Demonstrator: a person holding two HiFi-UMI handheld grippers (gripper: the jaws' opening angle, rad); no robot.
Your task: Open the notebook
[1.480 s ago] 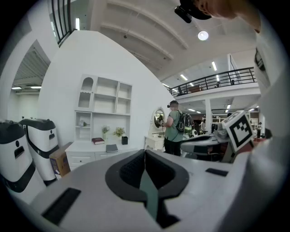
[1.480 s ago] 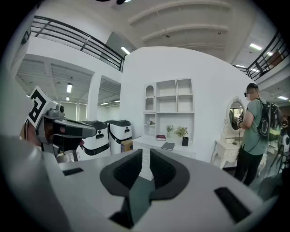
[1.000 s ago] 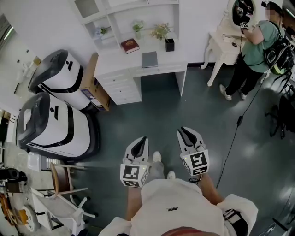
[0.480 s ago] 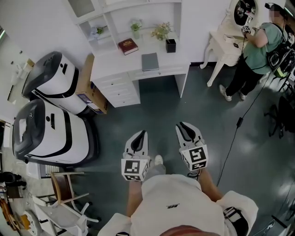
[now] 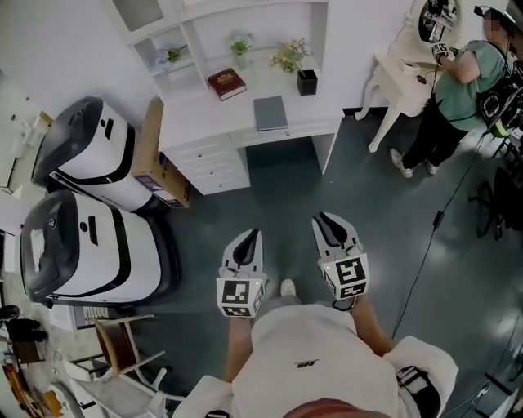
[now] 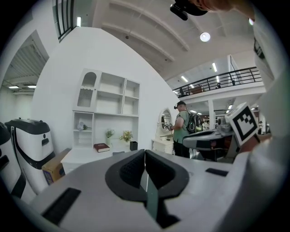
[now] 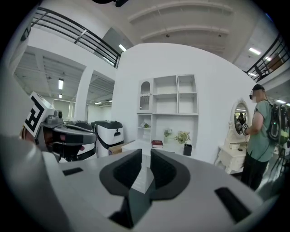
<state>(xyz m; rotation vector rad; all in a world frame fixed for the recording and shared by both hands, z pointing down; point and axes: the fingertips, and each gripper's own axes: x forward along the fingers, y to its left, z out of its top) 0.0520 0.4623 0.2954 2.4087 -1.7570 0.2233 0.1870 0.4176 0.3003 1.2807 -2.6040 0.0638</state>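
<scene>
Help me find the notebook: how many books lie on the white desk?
2. A dark red book lies at the back of the white desk; a grey notebook lies closed near its front edge. The shelves may hide more.

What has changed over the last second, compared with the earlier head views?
The person has walked toward the white desk: it, the grey notebook and the white machines sit lower in the head view, nearer. Nothing was grasped or released. Unchanged: left gripper and right gripper held out ahead, both empty; notebook lies closed on the desk.
</scene>
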